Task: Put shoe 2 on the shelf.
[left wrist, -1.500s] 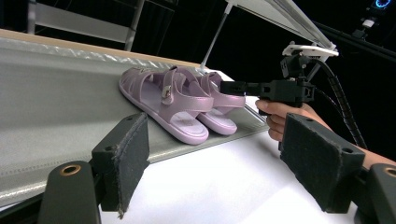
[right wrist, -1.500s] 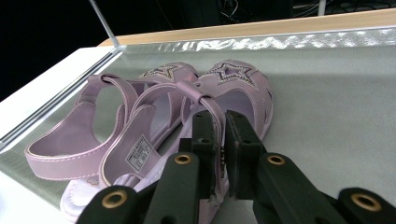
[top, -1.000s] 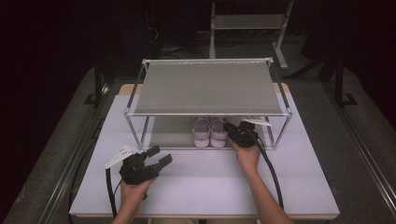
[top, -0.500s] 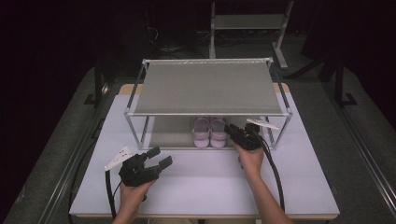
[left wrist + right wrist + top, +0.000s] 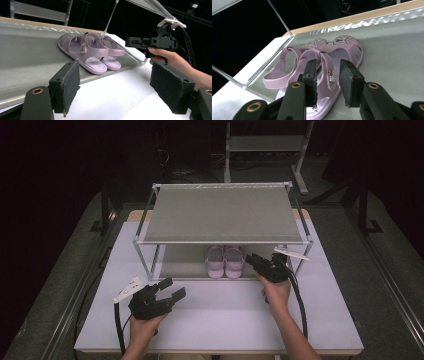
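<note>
A pair of lilac child's sandals (image 5: 225,262) stands side by side on the lower shelf of a grey metal rack (image 5: 220,215), toes toward the back. My right gripper (image 5: 251,259) hovers just right of the sandals at the shelf's front edge, its jaws a little apart with nothing held. In the right gripper view the sandals (image 5: 337,50) lie just beyond the right gripper (image 5: 328,72), a strap showing through the gap. My left gripper (image 5: 172,288) is wide open over the white table, left of the pair. In the left gripper view the sandals (image 5: 92,52) rest past the left gripper (image 5: 117,85).
The rack's lower shelf (image 5: 25,57) is a grey mat with thin corner posts at its front. The white table (image 5: 225,320) stretches in front of the rack. The right gripper (image 5: 128,42) and the hand on it show right of the sandals. Dark floor surrounds the table.
The right gripper has drawn back slightly to the right and toward the person, away from the sandals. The left gripper has barely moved.
</note>
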Motion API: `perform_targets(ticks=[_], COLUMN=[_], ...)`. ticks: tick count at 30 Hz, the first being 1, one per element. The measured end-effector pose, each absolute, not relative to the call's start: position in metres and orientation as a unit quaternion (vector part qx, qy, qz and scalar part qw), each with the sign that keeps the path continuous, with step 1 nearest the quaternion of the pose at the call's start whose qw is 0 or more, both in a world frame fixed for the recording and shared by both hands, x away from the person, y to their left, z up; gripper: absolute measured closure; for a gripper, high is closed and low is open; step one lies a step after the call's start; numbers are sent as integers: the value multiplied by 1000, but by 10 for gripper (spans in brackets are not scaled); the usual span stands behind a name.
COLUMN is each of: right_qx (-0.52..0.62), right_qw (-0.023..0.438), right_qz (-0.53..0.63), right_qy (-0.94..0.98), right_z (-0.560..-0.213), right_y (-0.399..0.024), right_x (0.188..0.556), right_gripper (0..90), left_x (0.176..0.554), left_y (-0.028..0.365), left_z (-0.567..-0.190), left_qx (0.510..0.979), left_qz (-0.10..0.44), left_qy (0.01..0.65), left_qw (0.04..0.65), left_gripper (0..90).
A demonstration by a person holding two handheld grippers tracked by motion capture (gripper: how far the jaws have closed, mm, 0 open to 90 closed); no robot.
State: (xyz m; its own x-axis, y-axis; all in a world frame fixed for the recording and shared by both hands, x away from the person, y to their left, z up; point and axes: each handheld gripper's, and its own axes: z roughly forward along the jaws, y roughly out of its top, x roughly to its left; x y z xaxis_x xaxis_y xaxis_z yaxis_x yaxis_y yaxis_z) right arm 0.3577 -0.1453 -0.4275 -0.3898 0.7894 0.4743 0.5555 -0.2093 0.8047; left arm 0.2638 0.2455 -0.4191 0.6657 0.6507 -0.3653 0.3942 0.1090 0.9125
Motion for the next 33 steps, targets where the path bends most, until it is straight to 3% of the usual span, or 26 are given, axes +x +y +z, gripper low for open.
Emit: perform_targets(ticks=[33], right_qx=[536], right_qw=[75], right_qz=[556], right_qy=[630], right_z=[-428], right_y=[-161], right_x=[348], right_gripper=[582], left_x=[264], left_y=[246], left_z=[-419], left_qx=[659], left_qz=[102], left_qy=[396], left_qw=[631], left_gripper=[236])
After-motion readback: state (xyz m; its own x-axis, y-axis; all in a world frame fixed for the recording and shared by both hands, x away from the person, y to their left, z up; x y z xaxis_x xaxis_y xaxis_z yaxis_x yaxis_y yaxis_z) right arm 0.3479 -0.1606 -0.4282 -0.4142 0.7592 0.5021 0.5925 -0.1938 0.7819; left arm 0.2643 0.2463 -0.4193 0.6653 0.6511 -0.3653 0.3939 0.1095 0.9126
